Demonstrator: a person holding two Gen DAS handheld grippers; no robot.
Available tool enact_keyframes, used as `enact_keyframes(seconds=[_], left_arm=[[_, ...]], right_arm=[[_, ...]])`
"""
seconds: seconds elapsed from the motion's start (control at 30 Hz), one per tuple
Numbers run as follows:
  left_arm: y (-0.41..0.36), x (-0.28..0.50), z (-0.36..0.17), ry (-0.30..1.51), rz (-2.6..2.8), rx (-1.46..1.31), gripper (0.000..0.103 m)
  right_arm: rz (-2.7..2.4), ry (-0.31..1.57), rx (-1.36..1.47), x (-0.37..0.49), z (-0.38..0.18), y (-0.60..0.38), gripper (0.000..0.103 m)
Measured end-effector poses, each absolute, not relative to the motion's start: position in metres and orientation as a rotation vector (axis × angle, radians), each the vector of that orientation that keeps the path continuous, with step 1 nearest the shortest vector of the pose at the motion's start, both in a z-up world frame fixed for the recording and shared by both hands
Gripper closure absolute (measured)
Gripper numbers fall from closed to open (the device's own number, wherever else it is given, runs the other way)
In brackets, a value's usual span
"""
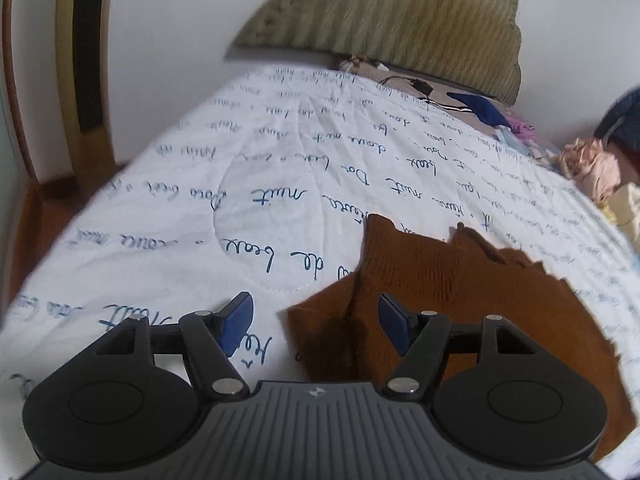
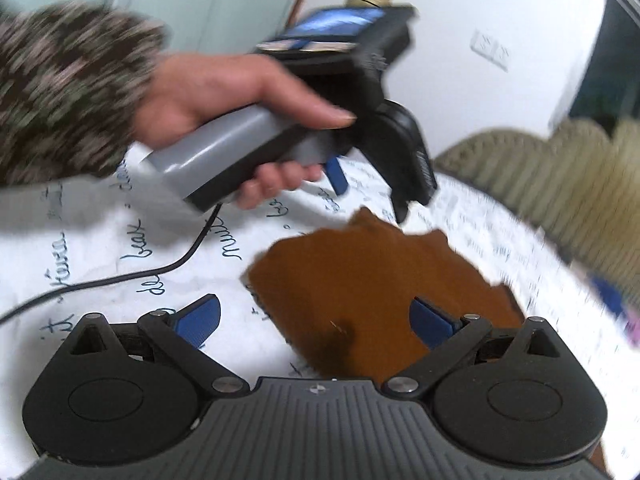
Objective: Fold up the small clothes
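A small brown knit garment [image 1: 460,300] lies flat on a white quilt with blue handwriting [image 1: 200,220]. My left gripper [image 1: 316,324] is open and empty, its right pad over the garment's left edge and its left pad over the quilt. In the right wrist view the same garment [image 2: 380,280] lies ahead. My right gripper [image 2: 316,322] is open and empty, its right pad over the cloth. The left gripper [image 2: 368,188], held by a hand [image 2: 224,92], hovers above the garment's far edge.
An olive quilted headboard cushion [image 1: 400,20] stands at the far end of the bed. Loose clothes, pink [image 1: 592,168] and dark blue [image 1: 480,106], lie at the right. A black cable [image 2: 120,276] trails across the quilt. A wooden frame [image 1: 24,100] borders the left.
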State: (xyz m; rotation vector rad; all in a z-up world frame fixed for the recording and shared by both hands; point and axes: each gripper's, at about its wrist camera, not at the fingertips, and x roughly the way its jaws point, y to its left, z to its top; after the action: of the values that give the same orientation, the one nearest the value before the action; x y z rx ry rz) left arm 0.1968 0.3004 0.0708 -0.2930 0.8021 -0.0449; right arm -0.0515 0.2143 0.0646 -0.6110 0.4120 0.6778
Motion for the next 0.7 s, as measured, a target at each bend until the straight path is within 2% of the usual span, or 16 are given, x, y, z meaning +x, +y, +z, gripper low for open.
enact_keyframes(seconds=[0.23, 0.7], left_arm=[[0.308, 0.212, 0.063, 0.823, -0.058, -0.331, 0.034], [0.242, 0.229, 0.060, 0.830, -0.085, -0.129, 0.032]], right_arm=[[0.647, 0.377, -0.666, -0.051, 0.057, 0.230, 0.004], [0.555, 0.469, -0.555, -0.035, 0.047, 0.230, 0.004]])
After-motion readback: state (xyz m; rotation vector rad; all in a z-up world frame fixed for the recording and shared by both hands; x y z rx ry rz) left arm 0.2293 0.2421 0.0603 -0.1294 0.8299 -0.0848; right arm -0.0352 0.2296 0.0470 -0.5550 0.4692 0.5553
